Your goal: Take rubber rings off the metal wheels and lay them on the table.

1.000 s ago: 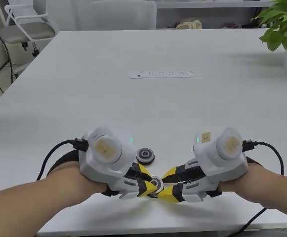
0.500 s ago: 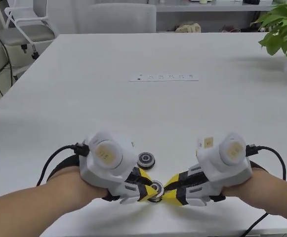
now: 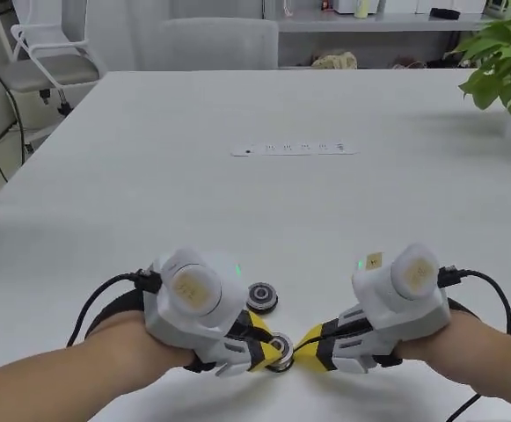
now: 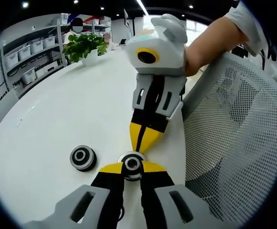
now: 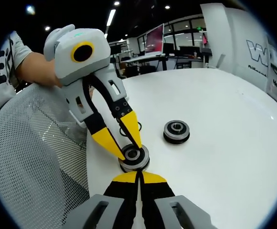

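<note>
The metal wheel lies flat on the white table, right at the near edge, with the two grippers meeting over it. A dark rubber ring sits round its rim, not yet off.

The left gripper reaches the wheel from the left. Its jaws are part-way apart and straddle the wheel, one yellow tip against each side, so it has the wheel clamped between them. The right gripper reaches the wheel from the opposite side. Its jaws are pressed together with no gap, and the joined yellow tips touch the wheel's rim. Whether they pinch any of the rubber there I cannot tell.

A second wheel, also dark-rimmed, lies flat on the table just beyond the clamped wheel, a little to its left and apart from it and from both grippers.

A hand holds the left gripper to the left of the wheel, and a black cable loops out from that gripper.

Far beyond the wheel, near the middle of the table, lies a white power strip. Farther still and to the right is a green plant. On the near side of the wheel, off the table edge, is a grey mesh chair.
</note>
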The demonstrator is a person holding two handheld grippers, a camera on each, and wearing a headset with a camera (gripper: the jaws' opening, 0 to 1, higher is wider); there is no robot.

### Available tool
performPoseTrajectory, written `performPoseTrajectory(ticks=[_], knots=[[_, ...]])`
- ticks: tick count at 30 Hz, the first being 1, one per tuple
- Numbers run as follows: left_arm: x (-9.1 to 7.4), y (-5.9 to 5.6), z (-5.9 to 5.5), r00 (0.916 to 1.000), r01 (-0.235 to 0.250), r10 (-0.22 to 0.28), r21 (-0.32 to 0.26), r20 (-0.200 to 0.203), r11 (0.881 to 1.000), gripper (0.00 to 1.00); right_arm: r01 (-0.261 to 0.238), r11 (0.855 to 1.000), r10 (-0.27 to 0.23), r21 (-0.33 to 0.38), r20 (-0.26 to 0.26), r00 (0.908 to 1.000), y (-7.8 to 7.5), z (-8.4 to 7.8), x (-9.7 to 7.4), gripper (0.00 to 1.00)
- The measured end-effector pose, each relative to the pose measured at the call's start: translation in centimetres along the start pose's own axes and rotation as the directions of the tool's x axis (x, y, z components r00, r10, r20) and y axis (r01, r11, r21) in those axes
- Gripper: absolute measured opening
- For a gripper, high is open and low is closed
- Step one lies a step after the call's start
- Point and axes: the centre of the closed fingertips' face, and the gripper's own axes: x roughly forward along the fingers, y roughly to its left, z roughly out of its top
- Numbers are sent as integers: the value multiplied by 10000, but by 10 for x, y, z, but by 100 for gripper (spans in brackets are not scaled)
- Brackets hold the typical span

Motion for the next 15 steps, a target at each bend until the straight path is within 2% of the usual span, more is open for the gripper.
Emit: performPoseTrajectory(ticks=[9, 15], knots=[[0, 0, 0, 10000, -39, 39, -26, -32, 10000, 7, 44, 9994, -46, 349, 77, 10000, -2, 1, -1, 0], [0, 0, 0, 10000, -42, 42, -23, -54, 10000, 7, 267, 9967, -299, 763, 420, 9987, -10, 8, -6, 0]])
